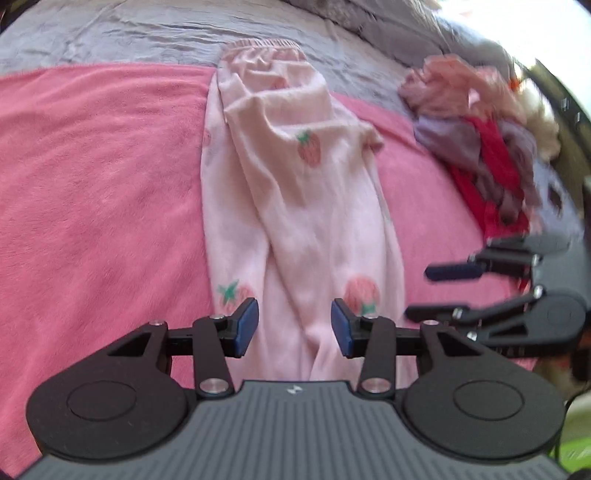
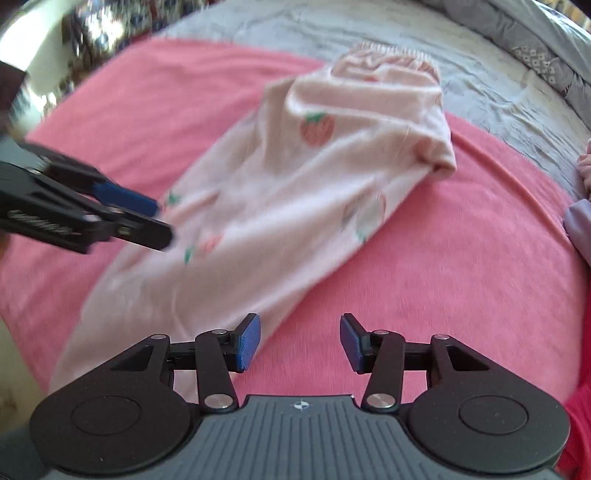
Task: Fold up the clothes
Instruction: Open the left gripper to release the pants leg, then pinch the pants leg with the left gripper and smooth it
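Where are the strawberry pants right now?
The strawberry pants lie stretched out on the pink blanket, mid-frame in both wrist views, waistband far away on the grey sheet. The pile of clothes sits to their right.

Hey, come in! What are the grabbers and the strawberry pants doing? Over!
Left tool open, empty, over the pants. Right tool open, empty. Pants folded lengthwise on pink blanket. Clothes pile alongside, clear.

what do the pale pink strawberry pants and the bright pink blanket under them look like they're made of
Pale pink strawberry-print pants: probably a soft, thin knit like cotton jersey, matte, since it drapes in loose wrinkles and has a gathered elastic waistband.
Bright pink blanket: likely plush fleece, because its fuzzy nap shows lighter and darker brushed patches. Blur leaves both uncertain.
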Available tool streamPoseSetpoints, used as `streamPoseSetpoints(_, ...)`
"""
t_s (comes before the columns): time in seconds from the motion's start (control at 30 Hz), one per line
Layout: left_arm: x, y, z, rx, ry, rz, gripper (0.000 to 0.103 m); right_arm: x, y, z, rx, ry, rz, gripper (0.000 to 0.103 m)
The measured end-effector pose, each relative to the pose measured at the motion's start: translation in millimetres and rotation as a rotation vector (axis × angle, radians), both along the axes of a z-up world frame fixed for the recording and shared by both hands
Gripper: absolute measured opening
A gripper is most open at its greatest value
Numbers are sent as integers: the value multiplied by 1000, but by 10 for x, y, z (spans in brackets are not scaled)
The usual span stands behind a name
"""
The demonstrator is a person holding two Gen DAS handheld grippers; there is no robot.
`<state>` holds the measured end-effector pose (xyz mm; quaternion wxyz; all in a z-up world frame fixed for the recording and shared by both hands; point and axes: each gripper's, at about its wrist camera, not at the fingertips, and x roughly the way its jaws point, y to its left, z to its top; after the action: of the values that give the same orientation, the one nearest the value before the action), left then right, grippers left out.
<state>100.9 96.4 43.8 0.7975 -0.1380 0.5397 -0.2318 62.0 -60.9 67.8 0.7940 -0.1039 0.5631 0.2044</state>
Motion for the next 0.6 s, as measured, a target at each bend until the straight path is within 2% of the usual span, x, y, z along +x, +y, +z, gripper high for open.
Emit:
streamPoseSetpoints(0.07,140,1,-102,-72,14,39,49,65,-31,-13,31,4,-31,48)
streamPoseSetpoints(0.13,248,-31,-203,-100,30,63,47,101,-61,-24,43,10,-50,48)
streamPoseSetpoints(0.3,421,-111,-309,-110,14,94,42,53,-60,-55,35,3,-26,49)
streamPoseSetpoints(0.43,483,-123,-339,-105,8,123,24,63,-48,-126,13,1,-17,51)
streamPoseSetpoints(0.5,478,-117,-323,-123,6,134,9,76,-33,-153,1,5,-13,51)
streamPoseSetpoints(0.6,491,-72,-265,-191,4,172,1,99,-8,-187,-5,12,-8,53)
